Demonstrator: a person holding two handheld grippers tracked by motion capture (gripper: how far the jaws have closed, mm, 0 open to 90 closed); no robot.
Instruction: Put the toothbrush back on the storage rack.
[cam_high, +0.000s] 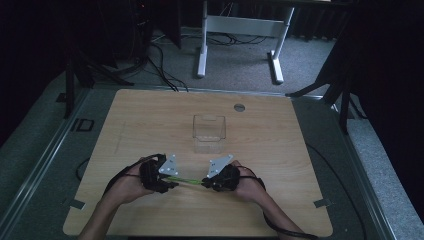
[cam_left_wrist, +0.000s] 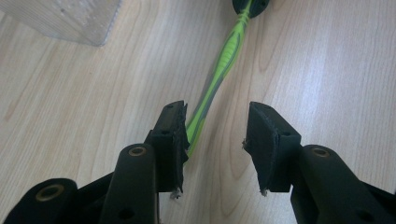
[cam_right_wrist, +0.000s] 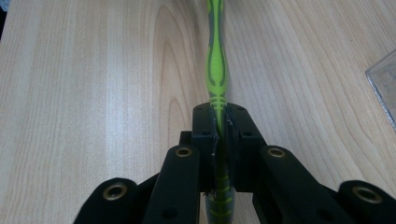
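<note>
The table (cam_high: 150, 120) has a light wood-grain top with a smooth, faintly satin finish; the grain lines are plain in both gripper views. The toothbrush (cam_left_wrist: 219, 74) is moulded plastic, bright green with grey inlays, its surface smooth and slightly glossy. The left gripper (cam_left_wrist: 215, 140) and the right gripper (cam_right_wrist: 224, 123) are matt black plastic with brass-coloured metal inserts at the joints; the pads (cam_left_wrist: 264, 140) look rough and frayed at the edges. The box (cam_high: 209, 132) is clear, glossy plastic. Each gripper carries a flat, pale grey plate (cam_high: 169, 163) of matt finish.
</note>
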